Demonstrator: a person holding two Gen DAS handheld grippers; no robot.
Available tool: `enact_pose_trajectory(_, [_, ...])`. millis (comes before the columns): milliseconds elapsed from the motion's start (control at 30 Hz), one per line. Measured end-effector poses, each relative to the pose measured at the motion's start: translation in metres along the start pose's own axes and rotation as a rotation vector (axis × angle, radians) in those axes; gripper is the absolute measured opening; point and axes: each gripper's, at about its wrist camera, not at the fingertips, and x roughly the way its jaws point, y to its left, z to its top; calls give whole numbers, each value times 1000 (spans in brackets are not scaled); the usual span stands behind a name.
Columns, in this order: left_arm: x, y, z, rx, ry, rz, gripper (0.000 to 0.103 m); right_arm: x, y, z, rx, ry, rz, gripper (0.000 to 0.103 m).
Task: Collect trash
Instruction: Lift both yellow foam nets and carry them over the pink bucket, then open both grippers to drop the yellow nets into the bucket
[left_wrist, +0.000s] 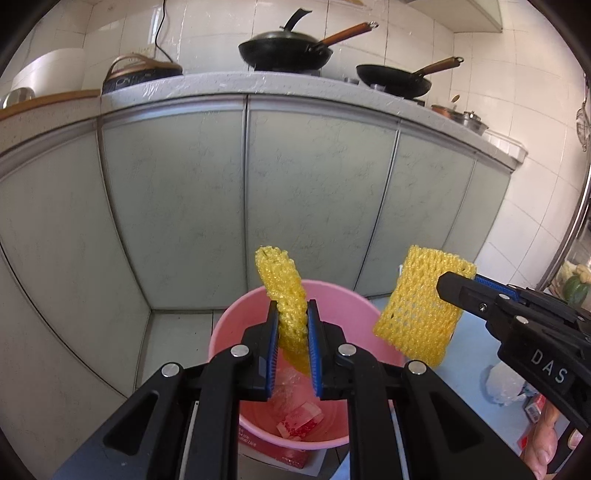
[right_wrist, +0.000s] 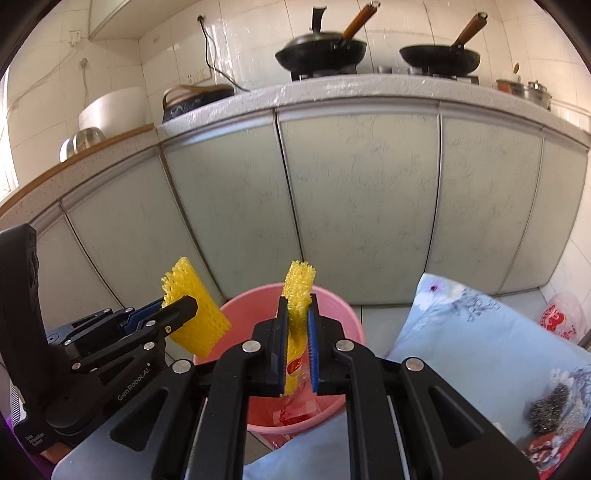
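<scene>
Two yellow foam fruit nets hang over a pink bucket (left_wrist: 225, 328). My left gripper (left_wrist: 292, 307) is shut on one foam net (left_wrist: 279, 271), which stands upright between the blue pads above the bucket's mouth. To its right, my right gripper (left_wrist: 448, 283) is shut on the second foam net (left_wrist: 417, 314), just beyond the bucket's right rim. In the right wrist view, the right gripper (right_wrist: 297, 301) clamps its foam net (right_wrist: 299, 277) over the pink bucket (right_wrist: 345, 310). The left gripper (right_wrist: 183, 302) holds the other foam net (right_wrist: 201, 326) at the left rim. Red wrappers (left_wrist: 299, 424) and clear plastic lie in the bucket.
Pale cabinet doors (left_wrist: 317, 199) stand right behind the bucket, under a counter with two black woks (left_wrist: 284, 50). A blue floral cloth (right_wrist: 480, 332) lies to the right with a steel scourer (right_wrist: 546, 406) on it. A clear plastic bag (left_wrist: 504, 384) lies nearby.
</scene>
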Motion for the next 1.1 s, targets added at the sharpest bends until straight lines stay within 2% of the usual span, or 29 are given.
enact_pose_trajectory(400, [56,16,-30,-23,120,22,16,66,-8,-23,20,175,-5,10])
enact_pose_trajectory(533, [65,18,-37,-26,158,7,27,74,-7,-32,16,203,-5,10])
enact_pose_trajectory(633, [69,21,-39,-43,185,-15,41,75,-6,-34,13,219,-5,10])
enact_pose_trajectory(733, [69,22,-39,-60,193,-29,47,75,-7,-36,16,238,1,13])
enact_pose_trajectory(800, [68,22,-38,-63,190,-29,49,76,-7,-36,19,249,1,24])
enact_pose_trajectory(900, [62,22,-36,-63,176,-34,49,74,-7,-37,30,255,14,31])
enact_pose_trajectory(1100, [46,23,-27,-68,143,-40,49,60,-3,-34,25,229,24,31])
